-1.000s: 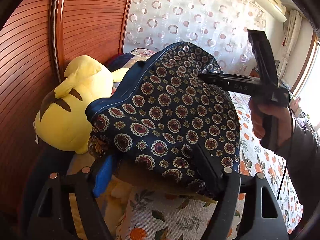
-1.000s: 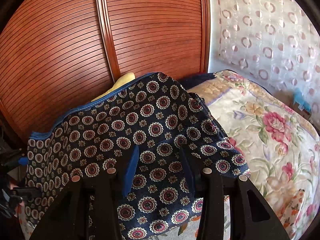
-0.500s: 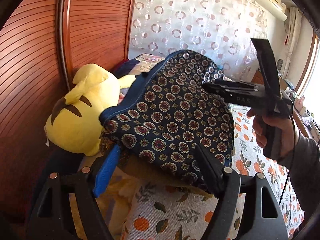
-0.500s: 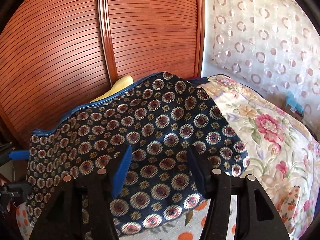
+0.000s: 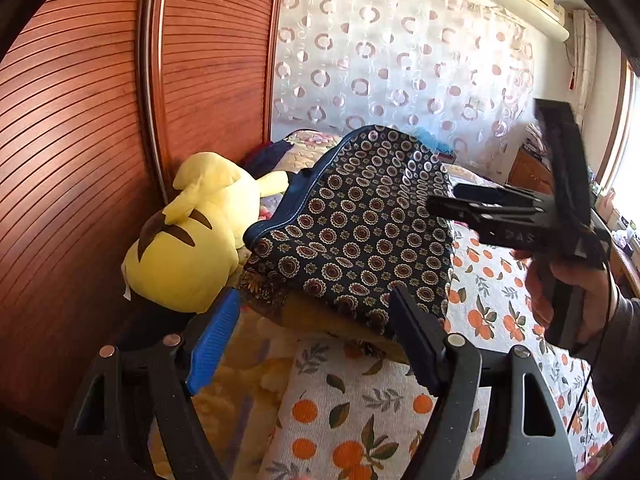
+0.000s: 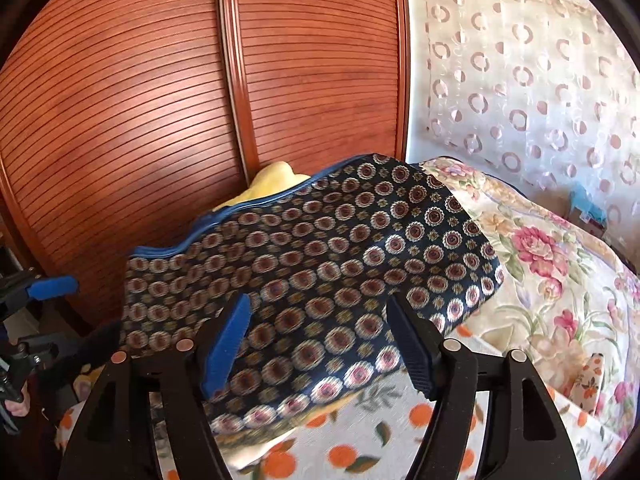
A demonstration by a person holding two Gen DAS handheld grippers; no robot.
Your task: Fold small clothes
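Note:
A dark navy garment [image 5: 360,232] with round medallion print and a blue hem lies folded over a raised pile on the bed. My left gripper [image 5: 316,340] is open just short of the garment's near edge, with nothing between its pads. My right gripper [image 6: 320,340] has its jaws opening; the garment [image 6: 320,248] lies behind and between its fingers, and the pads do not press on it. In the left wrist view the right gripper [image 5: 440,204] hovers at the garment's right side, held by a hand [image 5: 568,288]. The left gripper's blue pad [image 6: 52,286] shows at the far left.
A yellow plush toy [image 5: 192,248] lies left of the garment against the ribbed wooden wardrobe doors [image 5: 80,160]. An orange-print sheet [image 5: 360,420] covers the bed in front, a floral quilt [image 6: 540,260] lies to the right, and a circle-patterned curtain [image 5: 400,72] hangs behind.
Both grippers have drawn back from the garment, which now sits farther off. The right jaws have spread wider and no longer pinch the cloth. The garment rests where it was.

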